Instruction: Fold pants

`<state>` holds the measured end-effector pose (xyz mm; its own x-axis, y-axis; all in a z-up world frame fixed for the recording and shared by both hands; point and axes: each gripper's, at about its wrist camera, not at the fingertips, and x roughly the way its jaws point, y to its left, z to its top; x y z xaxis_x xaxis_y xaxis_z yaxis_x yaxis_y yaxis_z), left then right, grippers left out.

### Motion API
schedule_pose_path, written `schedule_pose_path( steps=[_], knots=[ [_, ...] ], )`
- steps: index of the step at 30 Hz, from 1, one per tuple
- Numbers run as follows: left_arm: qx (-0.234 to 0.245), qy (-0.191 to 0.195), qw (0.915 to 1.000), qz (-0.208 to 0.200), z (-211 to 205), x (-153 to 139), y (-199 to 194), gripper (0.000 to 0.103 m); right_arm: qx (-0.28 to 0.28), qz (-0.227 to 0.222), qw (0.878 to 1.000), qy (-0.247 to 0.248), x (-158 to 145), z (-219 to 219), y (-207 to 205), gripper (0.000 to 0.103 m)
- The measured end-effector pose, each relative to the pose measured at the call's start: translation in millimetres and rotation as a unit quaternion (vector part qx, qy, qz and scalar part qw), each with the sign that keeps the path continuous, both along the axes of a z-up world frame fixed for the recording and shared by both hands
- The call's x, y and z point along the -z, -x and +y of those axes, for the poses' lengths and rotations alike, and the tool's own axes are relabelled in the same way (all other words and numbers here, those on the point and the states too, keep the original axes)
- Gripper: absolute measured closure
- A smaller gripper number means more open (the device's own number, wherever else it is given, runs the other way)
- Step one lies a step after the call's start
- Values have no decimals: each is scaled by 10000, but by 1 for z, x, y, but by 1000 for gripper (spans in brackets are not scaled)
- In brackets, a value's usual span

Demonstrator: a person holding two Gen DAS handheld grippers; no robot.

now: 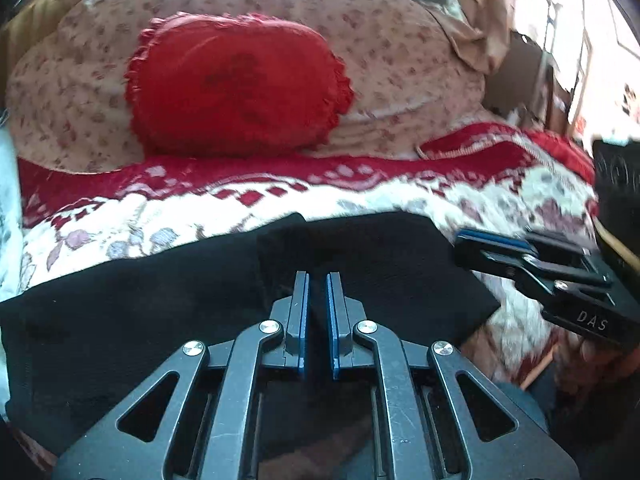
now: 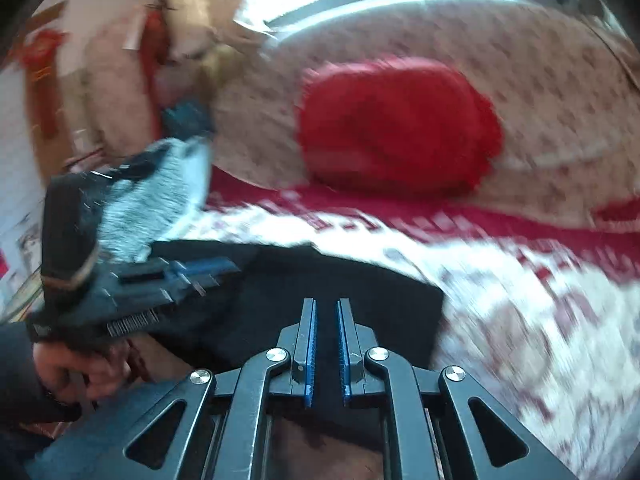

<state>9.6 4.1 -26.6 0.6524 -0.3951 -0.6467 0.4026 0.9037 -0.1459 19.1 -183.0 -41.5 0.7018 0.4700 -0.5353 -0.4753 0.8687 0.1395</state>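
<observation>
We see the black pants (image 1: 168, 300) lying soft, light and floppy on the bed's blanket (image 1: 400, 196) at lower centre, best pinched at corners, both the left tool (image 1: 317, 280) and right tool (image 2: 326, 306) nearly pressed together, empty.

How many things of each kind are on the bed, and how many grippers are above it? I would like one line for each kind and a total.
Black pants: 1
Red pillow: 1
Red and white blanket: 1
Floral bedding: 1
Grippers: 2, left gripper and right gripper
Total: 6
</observation>
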Motion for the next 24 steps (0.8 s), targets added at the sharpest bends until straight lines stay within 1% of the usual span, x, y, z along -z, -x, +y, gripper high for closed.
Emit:
schedule_pose_path(
  steps=[2,3,4,5,8,9,10,12,14,15,16,18,21,23,24],
  knots=[
    [-101,-138,9995,263,1,14,-8,97,-52,384,9989,246,16,12,-11,95],
    [-141,-107,9994,302,3,18,-10,97,-17,633,9971,425,28,18,-18,95],
    [-184,1,9994,294,7,21,-10,96,-9,698,9968,394,37,20,-21,95],
    [-216,84,9992,326,10,21,-11,96,-7,688,9972,281,36,18,-23,94],
    [-286,73,9989,372,11,21,-10,95,-20,871,9962,-1,36,12,-28,94],
    [-315,102,9987,394,13,21,-9,90,-23,901,9959,-92,36,11,-29,94],
    [-375,135,9983,422,16,20,-8,85,-21,877,9961,-115,33,11,-28,94],
    [-509,310,9973,429,25,14,-2,84,72,599,9981,-94,22,3,-20,94],
    [-634,551,9955,450,40,8,9,84,532,154,9985,-18,10,-9,-10,94],
    [-732,716,9934,509,52,7,16,85,872,51,9962,74,7,-17,-10,94],
    [-820,801,9918,558,62,7,21,85,1127,39,9935,148,5,-23,-13,94],
    [-1090,998,9868,667,86,7,36,85,1474,210,9886,216,10,-34,-20,94],
    [-1500,1248,9779,751,120,9,61,84,1926,513,9799,106,18,-50,-27,94],
    [-1747,1343,9719,826,141,14,77,81,2154,629,9743,192,20,-59,-27,94],
    [-1898,1339,9690,844,152,17,86,74,2245,688,9718,232,22,-62,-27,94]
  ],
)
